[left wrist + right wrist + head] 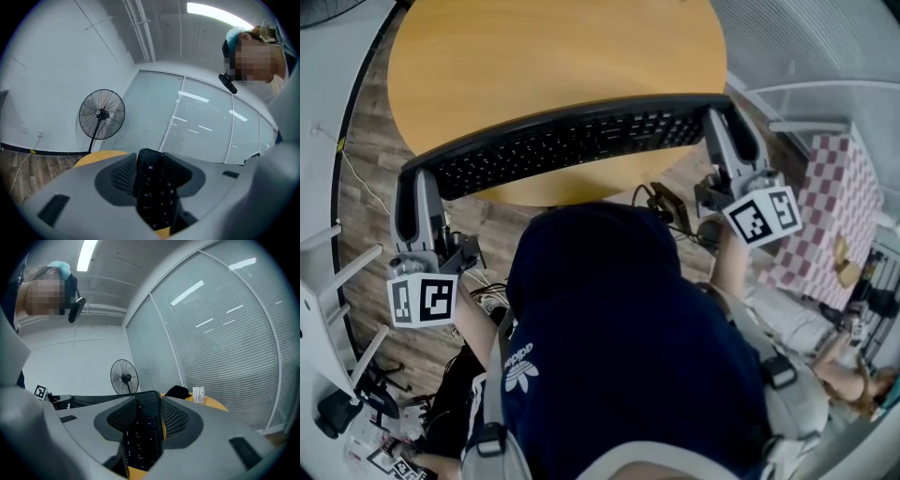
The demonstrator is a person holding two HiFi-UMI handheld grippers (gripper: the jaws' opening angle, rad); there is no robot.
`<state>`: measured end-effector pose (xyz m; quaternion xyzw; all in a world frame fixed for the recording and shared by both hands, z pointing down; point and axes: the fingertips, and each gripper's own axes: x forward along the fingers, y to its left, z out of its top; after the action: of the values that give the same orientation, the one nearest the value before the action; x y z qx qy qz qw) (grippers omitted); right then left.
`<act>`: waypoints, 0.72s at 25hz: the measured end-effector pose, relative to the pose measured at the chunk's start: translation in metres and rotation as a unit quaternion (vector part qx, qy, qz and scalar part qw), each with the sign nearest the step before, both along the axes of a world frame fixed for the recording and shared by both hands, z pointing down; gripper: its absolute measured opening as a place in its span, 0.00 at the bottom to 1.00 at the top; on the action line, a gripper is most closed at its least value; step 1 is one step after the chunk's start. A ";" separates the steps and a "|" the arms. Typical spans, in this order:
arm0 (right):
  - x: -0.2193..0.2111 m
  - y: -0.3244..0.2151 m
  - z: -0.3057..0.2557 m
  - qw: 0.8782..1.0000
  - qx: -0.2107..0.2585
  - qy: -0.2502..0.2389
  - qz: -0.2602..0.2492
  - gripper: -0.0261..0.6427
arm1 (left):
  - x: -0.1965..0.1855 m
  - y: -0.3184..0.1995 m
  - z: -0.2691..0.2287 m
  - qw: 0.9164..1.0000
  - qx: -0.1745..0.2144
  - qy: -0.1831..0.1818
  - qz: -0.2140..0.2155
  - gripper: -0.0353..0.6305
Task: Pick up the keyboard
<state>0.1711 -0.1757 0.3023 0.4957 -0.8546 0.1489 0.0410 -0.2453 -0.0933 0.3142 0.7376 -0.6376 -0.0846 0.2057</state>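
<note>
Hooded top (609,356), dark blue: white trefoil logo with the brand word "adidas" beneath it.
Keyboard (157,192), black: end key marked "Esc"; the other key legends are too small to read.
Left marker cube (422,300) and right marker cube (761,216): black-and-white square codes, no lettering.

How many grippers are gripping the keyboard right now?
2. The left gripper is shut on the left end of the keyboard; the right gripper is shut on its right end.
</note>
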 end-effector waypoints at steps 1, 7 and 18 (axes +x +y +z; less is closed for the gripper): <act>0.000 0.000 0.000 1.000 0.000 -0.001 0.000 0.26 | 0.000 0.000 0.000 1.000 0.000 0.001 -0.001 0.29; -0.001 -0.001 -0.002 1.000 0.002 0.000 -0.001 0.26 | 0.000 0.003 0.001 1.000 -0.002 0.002 -0.003 0.29; -0.001 -0.003 0.001 1.000 0.002 0.003 -0.009 0.26 | 0.000 0.006 0.003 1.000 -0.005 -0.001 -0.007 0.29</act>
<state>0.1697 -0.1791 0.3036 0.4886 -0.8593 0.1452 0.0436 -0.2452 -0.0877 0.3172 0.7322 -0.6432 -0.0822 0.2082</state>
